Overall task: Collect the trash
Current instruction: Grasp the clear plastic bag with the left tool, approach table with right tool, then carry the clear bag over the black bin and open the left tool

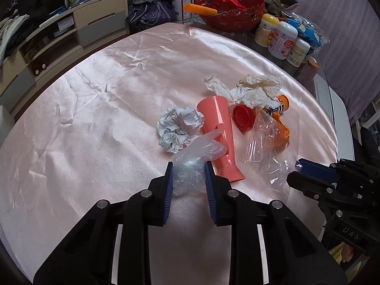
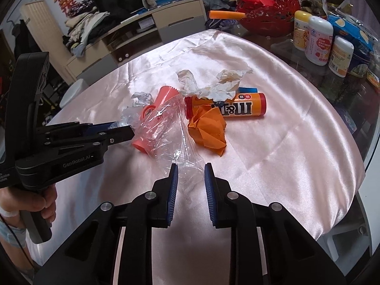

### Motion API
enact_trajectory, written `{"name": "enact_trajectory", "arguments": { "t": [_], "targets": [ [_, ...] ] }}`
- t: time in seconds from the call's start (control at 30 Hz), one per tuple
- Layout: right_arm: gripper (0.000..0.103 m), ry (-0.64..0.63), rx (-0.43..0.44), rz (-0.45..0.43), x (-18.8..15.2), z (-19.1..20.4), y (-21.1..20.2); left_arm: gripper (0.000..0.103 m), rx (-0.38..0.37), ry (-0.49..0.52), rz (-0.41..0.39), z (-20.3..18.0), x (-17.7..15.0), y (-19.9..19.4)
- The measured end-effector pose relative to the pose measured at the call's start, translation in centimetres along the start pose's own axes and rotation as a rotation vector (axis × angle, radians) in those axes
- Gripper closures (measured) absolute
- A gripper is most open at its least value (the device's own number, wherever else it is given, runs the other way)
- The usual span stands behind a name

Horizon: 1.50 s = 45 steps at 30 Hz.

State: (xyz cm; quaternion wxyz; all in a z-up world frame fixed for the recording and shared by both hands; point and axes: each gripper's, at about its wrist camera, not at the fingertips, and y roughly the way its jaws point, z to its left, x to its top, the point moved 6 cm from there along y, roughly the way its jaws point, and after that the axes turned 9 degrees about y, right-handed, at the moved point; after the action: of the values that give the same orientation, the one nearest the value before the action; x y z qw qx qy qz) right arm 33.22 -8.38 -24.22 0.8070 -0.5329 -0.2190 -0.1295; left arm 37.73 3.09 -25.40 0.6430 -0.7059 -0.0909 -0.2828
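Trash lies heaped on a pink satin cloth (image 1: 95,109): a crumpled white paper ball (image 1: 179,128), a pink plastic cone (image 1: 219,133), a red lid (image 1: 242,117), stained tissue (image 1: 249,87), an orange candy tube (image 2: 237,105) and an orange paper wad (image 2: 207,130). My left gripper (image 1: 188,166) is shut on a crumpled clear plastic glove (image 1: 190,168) beside the cone's base. My right gripper (image 2: 191,166) is shut on the tail of a clear plastic bag (image 2: 163,128) that drapes over the cone. From the right wrist, the left gripper (image 2: 128,128) reaches in from the left.
A red basket (image 1: 235,11), several white bottles (image 1: 282,40) and a blue snack pack (image 2: 351,30) crowd the table's far right. A low cabinet (image 1: 71,30) with clothes stands beyond the far edge. A person's hand (image 2: 45,204) holds the left gripper's handle.
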Motion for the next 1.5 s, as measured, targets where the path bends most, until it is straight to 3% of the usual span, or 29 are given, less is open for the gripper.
{"name": "enact_trajectory", "arguments": {
  "t": [0.03,0.5,0.9,1.07,1.27,1.5],
  "targets": [
    [0.091,0.002,0.0,-0.001,-0.1,-0.1,-0.2,0.081,0.002,0.003,-0.002,-0.1,-0.1,-0.3],
    [0.093,-0.006,0.0,-0.04,-2.3,0.2,-6.0,0.083,-0.006,-0.003,-0.088,-2.2,-2.4,-8.0],
    [0.092,0.053,-0.089,-0.107,-8.5,-3.9,-14.0,0.083,-0.091,0.055,-0.144,-10.0,-7.6,-13.6],
    [0.092,0.089,-0.139,-0.108,-12.3,-6.5,-15.9,0.083,-0.166,0.085,-0.116,-14.5,-10.9,-12.9],
    [0.092,0.169,-0.159,-0.07,-17.4,-9.4,-16.0,0.083,-0.25,0.148,-0.026,-19.8,-15.3,-9.9],
    [0.092,0.259,-0.186,0.008,-22.1,-11.7,-14.1,0.082,-0.261,0.143,0.087,-22.7,-18.5,-5.5]
  ]
}}
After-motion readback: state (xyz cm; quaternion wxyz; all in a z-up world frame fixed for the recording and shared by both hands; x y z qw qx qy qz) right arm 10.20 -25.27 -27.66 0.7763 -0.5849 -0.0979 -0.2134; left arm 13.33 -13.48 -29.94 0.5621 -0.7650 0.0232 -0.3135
